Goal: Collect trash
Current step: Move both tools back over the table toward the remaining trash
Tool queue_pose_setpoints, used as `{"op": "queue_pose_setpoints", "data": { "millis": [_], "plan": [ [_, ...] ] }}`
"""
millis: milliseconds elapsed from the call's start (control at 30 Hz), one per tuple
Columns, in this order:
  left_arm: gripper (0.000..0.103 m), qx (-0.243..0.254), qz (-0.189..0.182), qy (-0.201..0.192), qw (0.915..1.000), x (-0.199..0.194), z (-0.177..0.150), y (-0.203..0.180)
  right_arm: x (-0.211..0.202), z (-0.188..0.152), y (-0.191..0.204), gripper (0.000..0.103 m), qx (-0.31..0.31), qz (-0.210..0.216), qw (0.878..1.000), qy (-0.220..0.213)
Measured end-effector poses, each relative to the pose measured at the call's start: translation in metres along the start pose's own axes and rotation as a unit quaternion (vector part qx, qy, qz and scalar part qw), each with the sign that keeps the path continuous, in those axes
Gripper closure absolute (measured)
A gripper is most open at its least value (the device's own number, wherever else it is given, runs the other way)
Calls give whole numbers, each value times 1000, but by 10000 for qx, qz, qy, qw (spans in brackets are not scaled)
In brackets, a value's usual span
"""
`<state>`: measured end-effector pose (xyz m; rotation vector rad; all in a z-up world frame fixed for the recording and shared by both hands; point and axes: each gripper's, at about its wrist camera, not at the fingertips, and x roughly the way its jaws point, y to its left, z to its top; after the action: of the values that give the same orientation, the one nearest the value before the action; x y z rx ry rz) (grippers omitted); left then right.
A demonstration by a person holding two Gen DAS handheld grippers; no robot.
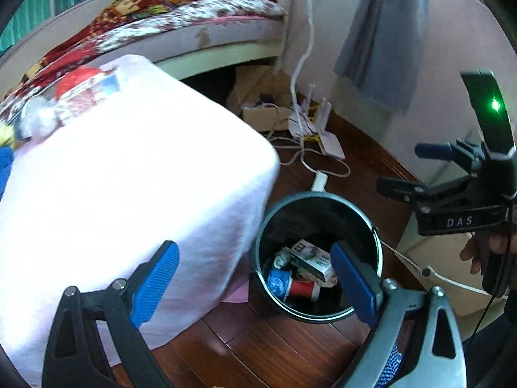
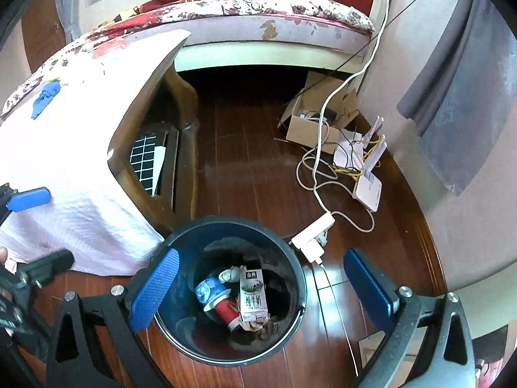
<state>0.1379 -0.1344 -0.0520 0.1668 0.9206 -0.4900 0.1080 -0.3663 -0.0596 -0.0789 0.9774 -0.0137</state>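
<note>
A dark round trash bin stands on the wooden floor beside the cloth-covered table. Inside lie a milk carton, a red and blue can and crumpled paper. My left gripper hangs open and empty over the bin's left edge. My right gripper is open and empty above the bin. On the table's far side rest a red wrapper, a crumpled white piece and a blue scrap.
A power strip, looping cables, a white router and an open cardboard box lie on the floor beyond the bin. A bed runs along the back. Grey cloth hangs on the right wall.
</note>
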Motion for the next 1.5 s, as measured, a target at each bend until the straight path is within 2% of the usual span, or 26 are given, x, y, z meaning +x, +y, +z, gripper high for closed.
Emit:
{"op": "queue_pose_setpoints", "data": {
  "millis": [67,133,267,533,867,1233,1367,1500],
  "plan": [
    [7,-130,-47,-70,9999,-4,1,10,-2,5,1,0,15,28,10000,-66],
    [7,-149,95,-135,9998,-10,1,16,-4,11,4,0,29,57,9999,-125],
    [7,-314,146,-299,9990,-23,1,32,-12,27,17,0,-34,146,9994,-306],
    [7,-770,529,-575,9940,-44,-2,79,-23,57,60,0,-254,418,9969,-608],
    [7,-1474,1107,-768,9799,-73,-14,158,-28,92,134,0,-727,748,9910,-837],
    [6,-1855,1740,-898,9629,-99,-14,242,-28,137,222,0,-1214,1120,9767,-1372],
    [6,-1939,1957,-809,9579,-94,-9,270,-21,157,238,0,-1076,1089,9808,-1206],
    [6,-1959,2053,-725,9561,-83,-3,292,-10,177,242,0,-933,1096,9804,-1347]
  ]
}}
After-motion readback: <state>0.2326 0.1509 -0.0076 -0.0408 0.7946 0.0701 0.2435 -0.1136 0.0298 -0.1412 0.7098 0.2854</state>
